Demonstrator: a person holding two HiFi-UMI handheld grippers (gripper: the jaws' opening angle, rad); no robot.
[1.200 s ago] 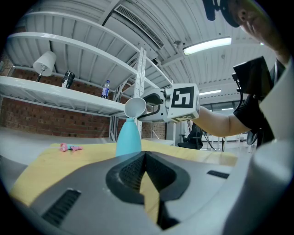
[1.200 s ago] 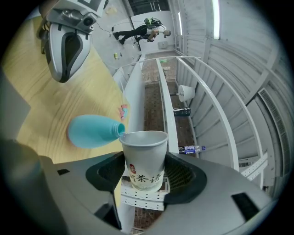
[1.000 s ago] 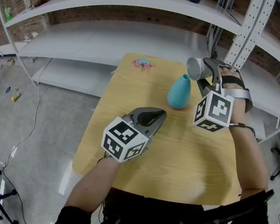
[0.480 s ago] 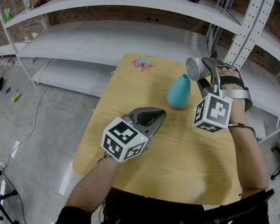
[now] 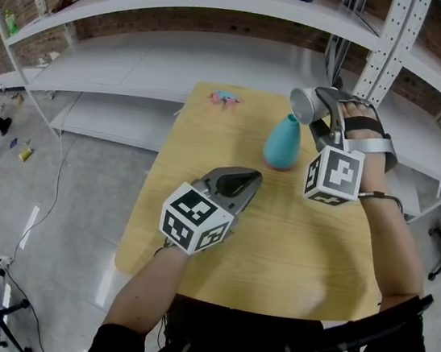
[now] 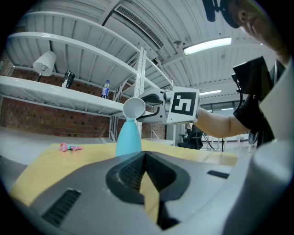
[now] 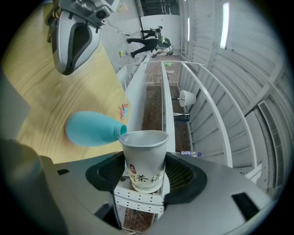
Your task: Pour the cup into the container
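Right hand-held gripper (image 7: 143,167): clamped on paper cup (image 5: 304,104), tipped sideways, rim just beside mouth of teal container (image 5: 282,143) upright on wooden surface (image 5: 277,236). Left hand-held gripper (image 6: 144,158): jaws together, empty.

Three cameras on one yellow table (image 5: 308,248)
The head view looks steeply down from above the near edge. The left gripper view sits low, facing level across the tabletop toward the shelving (image 6: 55,92); the right gripper view, rolled on its side, is close behind its cup (image 7: 143,158). All three share the teal container (image 5: 282,143)
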